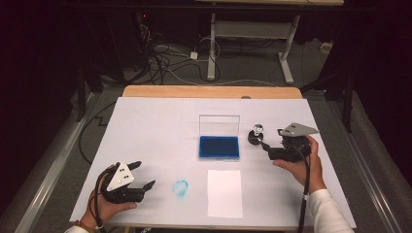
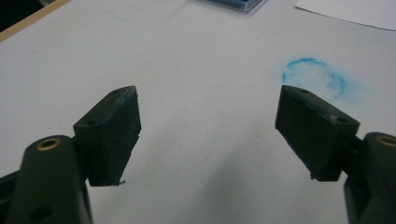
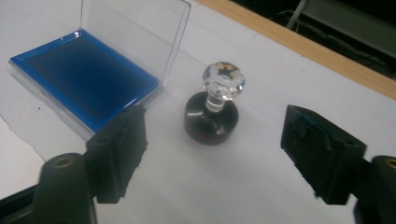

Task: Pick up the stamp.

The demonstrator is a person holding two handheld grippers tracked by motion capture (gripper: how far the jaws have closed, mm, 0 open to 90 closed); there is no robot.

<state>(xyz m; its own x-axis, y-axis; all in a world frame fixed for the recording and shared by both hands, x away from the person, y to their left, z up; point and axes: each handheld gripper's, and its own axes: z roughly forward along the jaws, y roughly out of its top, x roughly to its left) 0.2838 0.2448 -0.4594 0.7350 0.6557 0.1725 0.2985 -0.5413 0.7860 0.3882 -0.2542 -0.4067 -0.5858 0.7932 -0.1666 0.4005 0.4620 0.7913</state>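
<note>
A stamp with a clear faceted knob and a dark round base stands upright right of an ink pad, whose blue pad lies bare under its raised clear lid. My right gripper is open just right of the stamp and points at it. In the right gripper view the stamp stands ahead of my right gripper, between the lines of the jaws, with neither pad touching it. The ink pad is at its left. My left gripper rests open and holds nothing near the table's front left.
A white paper sheet lies in front of the ink pad. A round blue stamp mark is on the white table cover, just ahead of my left gripper as mark. The table's wooden far edge borders floor cables.
</note>
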